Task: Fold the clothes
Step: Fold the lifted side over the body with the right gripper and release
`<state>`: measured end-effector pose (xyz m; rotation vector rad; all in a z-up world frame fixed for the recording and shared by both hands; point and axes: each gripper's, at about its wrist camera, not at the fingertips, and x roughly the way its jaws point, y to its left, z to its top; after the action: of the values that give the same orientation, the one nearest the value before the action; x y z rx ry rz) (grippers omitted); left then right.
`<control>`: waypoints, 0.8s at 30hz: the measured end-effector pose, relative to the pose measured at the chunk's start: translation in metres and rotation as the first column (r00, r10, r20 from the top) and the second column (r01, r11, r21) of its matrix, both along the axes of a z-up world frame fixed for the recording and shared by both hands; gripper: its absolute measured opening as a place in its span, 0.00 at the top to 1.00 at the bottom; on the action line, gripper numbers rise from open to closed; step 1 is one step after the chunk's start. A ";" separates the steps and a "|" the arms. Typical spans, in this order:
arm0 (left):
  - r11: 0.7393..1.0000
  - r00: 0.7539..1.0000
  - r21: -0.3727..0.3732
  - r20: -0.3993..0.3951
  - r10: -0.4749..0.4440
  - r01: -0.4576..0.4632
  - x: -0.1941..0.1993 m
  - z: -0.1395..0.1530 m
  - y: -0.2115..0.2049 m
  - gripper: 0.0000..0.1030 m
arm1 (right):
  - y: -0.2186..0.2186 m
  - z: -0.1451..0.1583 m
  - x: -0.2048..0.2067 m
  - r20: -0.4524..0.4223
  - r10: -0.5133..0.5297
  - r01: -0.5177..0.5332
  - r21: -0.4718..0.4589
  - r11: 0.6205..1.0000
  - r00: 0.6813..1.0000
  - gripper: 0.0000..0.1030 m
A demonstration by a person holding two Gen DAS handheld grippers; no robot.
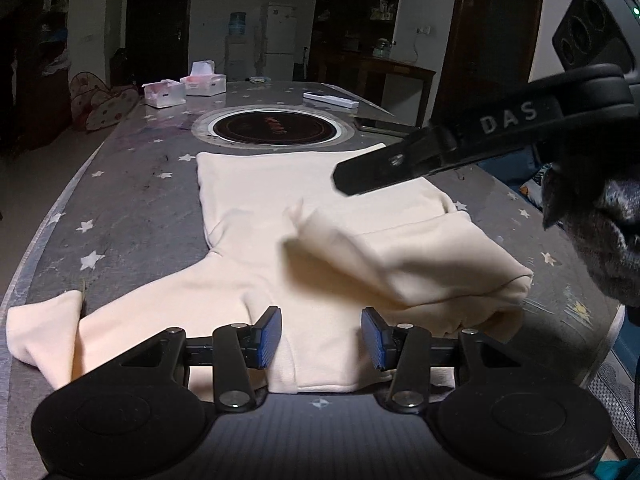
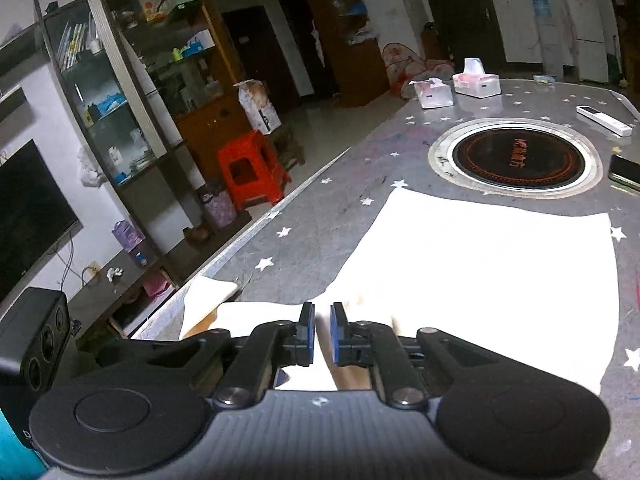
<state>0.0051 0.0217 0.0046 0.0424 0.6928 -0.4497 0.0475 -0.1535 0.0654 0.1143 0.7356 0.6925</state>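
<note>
The table (image 1: 132,184) carries a cream top (image 1: 256,184) spread flat, its long axis running away from the person toward the round burner (image 1: 274,130). One sleeve (image 1: 44,332) stretches out to the left along the near edge; the other sleeve (image 1: 420,264) lies doubled over the body on the right. The right claw (image 2: 323,332) has its fingers nearly together and appears to pinch a fold of cloth at the near edge, though the overexposed fabric makes that uncertain. The left claw (image 1: 322,336) is spread wide over the near hem, holding nothing. The outstretched left sleeve lies nearer the left claw, so I judge that side suited to it.
</note>
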 end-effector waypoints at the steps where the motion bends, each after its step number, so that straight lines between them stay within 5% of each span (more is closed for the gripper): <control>1: 1.000 1.000 0.001 0.000 0.003 -0.003 0.001 0.000 0.001 0.54 | -0.003 0.002 0.001 0.005 -0.002 0.002 -0.004 1.000 1.000 0.91; 10: 0.999 0.999 0.000 0.017 0.034 -0.034 0.005 0.004 0.006 0.54 | -0.052 0.016 -0.001 0.062 -0.055 0.064 -0.147 0.987 0.997 0.86; 17: 1.000 0.999 0.013 0.031 0.010 -0.011 0.015 0.007 -0.005 0.59 | -0.111 -0.005 -0.009 0.036 -0.152 0.156 -0.269 0.951 0.988 0.85; 24: 1.000 1.000 0.023 0.015 -0.013 0.013 0.028 0.001 -0.022 0.60 | -0.115 -0.032 -0.028 -0.001 -0.103 0.097 -0.311 0.946 0.995 0.86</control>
<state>0.0332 -0.0004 0.0058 0.0720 0.6835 -0.4532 0.0197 -0.2684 0.0339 -0.1302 0.8412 0.4723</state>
